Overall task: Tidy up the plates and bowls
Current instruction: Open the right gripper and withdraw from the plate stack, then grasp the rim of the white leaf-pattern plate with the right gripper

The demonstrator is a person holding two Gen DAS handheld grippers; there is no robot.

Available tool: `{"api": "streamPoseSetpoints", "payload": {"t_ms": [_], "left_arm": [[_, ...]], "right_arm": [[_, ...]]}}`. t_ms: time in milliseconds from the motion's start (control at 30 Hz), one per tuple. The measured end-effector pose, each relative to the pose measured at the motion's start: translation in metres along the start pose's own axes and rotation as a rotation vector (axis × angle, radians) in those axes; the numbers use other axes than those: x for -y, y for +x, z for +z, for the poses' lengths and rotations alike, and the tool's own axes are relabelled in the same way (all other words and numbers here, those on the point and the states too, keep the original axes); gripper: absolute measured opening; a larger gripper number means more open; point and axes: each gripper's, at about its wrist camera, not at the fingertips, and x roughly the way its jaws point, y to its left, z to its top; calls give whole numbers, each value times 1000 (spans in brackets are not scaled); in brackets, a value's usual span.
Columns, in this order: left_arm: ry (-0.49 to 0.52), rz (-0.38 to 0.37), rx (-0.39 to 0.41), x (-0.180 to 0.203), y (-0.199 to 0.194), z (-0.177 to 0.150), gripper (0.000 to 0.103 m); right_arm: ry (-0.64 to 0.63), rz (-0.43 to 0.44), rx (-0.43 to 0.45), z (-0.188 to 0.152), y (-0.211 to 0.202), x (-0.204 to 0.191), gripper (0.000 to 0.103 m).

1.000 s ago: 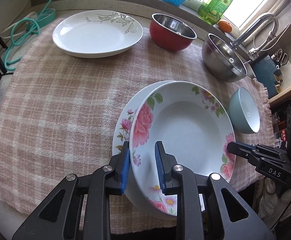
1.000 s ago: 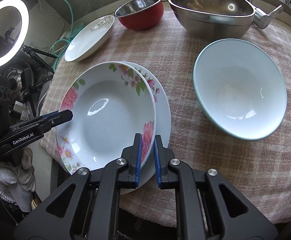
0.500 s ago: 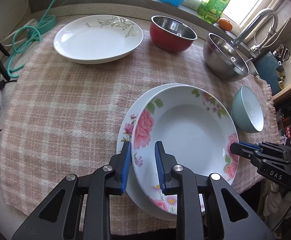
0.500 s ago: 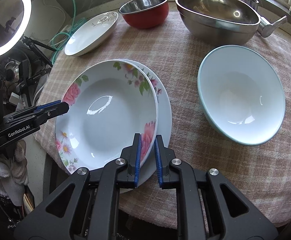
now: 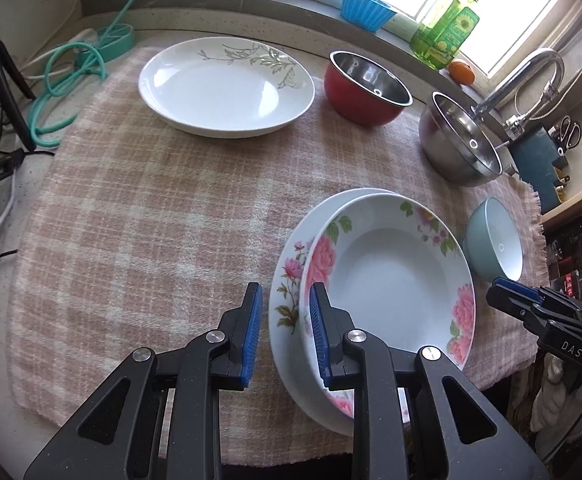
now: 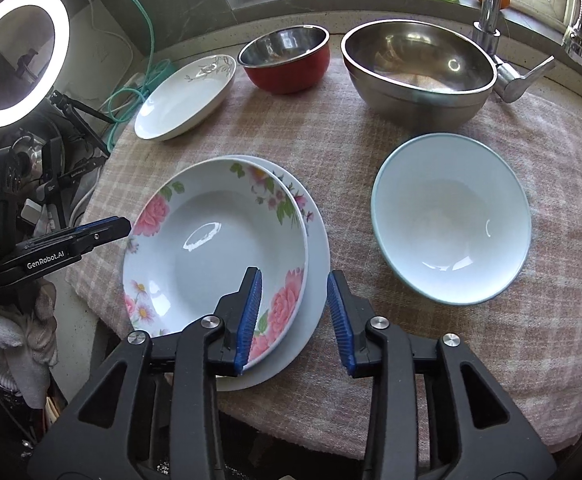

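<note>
— Rose-printed china sat where, exactly?

— Near the front edge of the checked pink cloth (image 5: 139, 216). A deep floral plate (image 6: 215, 248) lay nested, off-centre, on a flatter floral plate (image 6: 315, 240) whose pattern was mostly covered; only a crescent of it showed.

— And the claws?

— Both were released. The left gripper (image 5: 281, 332) had its blue pads spread either side of the stacked rims, touching nothing that I could see. The right gripper (image 6: 293, 316) stood parted the same way, its left pad over the deep plate's rim, its right pad over bare cloth.

— Anything cut off?

— The near edge of the lower plate vanished behind the black gripper frames in both views. The steel bowl (image 6: 417, 68) hid part of the tap (image 6: 491, 12). The pale blue bowl (image 6: 451, 220) was whole in the right view, tilted and small in the left.

— Any writing?

— "DAS" on the right gripper's side in the left view, "GenRobot.AI" on the left gripper's side in the right view. The label on the green bottle (image 5: 447, 32) showed a sunflower; its text was too small to read.

— The rest?

— A white leaf-sprig plate (image 5: 227, 88) and a red bowl (image 5: 367, 88) stood at the back.
</note>
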Motion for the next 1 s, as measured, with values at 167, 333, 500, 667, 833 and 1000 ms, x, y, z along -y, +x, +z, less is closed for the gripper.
{"api": "streamPoseSetpoints", "payload": {"t_ms": [167, 333, 500, 667, 833, 1000], "left_arm": [[-49, -10, 23, -18, -11, 10, 22], [-63, 0, 56, -39, -20, 30, 23], [-73, 17, 88, -64, -22, 62, 23], [-88, 10, 98, -87, -14, 100, 23], [-69, 21, 96, -99, 1, 135, 23], [-43, 33, 80, -109, 20, 164, 23]], "right_arm": [[8, 27, 47, 17, -12, -5, 48], [26, 76, 92, 41, -13, -17, 51], [35, 132, 76, 68, -2, -36, 51], [50, 146, 66, 88, 16, -54, 51], [110, 153, 65, 103, 37, -58, 51], [206, 163, 50, 119, 59, -53, 51]]}}
